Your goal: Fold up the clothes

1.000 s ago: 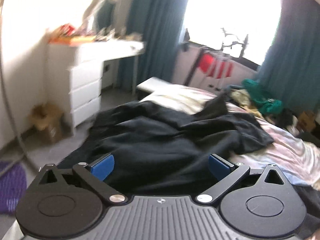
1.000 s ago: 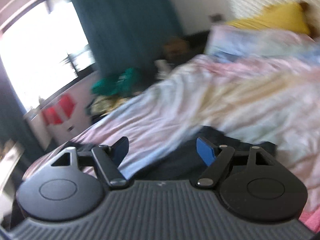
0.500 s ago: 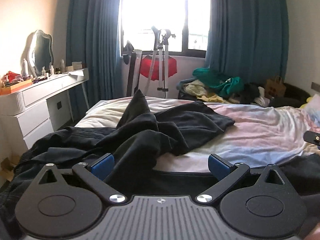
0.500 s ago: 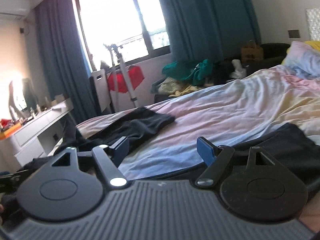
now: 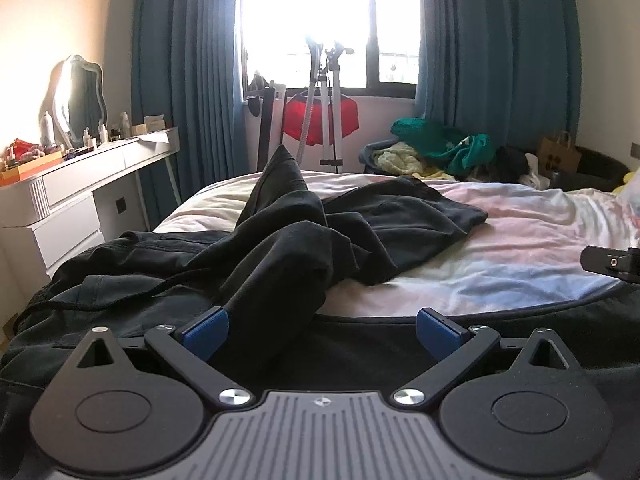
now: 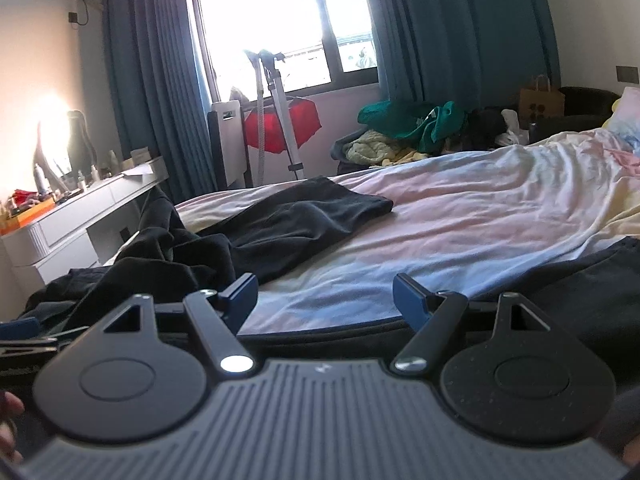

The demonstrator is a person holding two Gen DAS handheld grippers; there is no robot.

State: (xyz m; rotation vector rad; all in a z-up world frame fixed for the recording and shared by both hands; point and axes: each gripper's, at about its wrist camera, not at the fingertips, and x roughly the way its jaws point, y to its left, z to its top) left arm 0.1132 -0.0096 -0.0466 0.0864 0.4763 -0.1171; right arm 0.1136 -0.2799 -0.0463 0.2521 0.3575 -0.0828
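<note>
Because it was soft, limp cloth, the garment (image 5: 304, 248) would likely sag and slide when lifted, so a hem or corner looked the best place to pinch it. Nearest the left camera, the left gripper (image 5: 320, 334) stood wide, its blue pads empty, with a ridge of the dark fabric rising just beyond them. Beside it, the right gripper (image 6: 325, 300) also stood wide and held nothing, poised over a dark hem at the near edge of the bed (image 6: 500, 216). Black and crumpled, the garment lay bunched across the near left part of the pastel sheet, one fold poking upward and one flatter section reaching toward the middle. A thin drawstring trailed across it at the left. Farther off stood a tripod (image 5: 330, 112) before a bright window (image 5: 328, 16).
</note>
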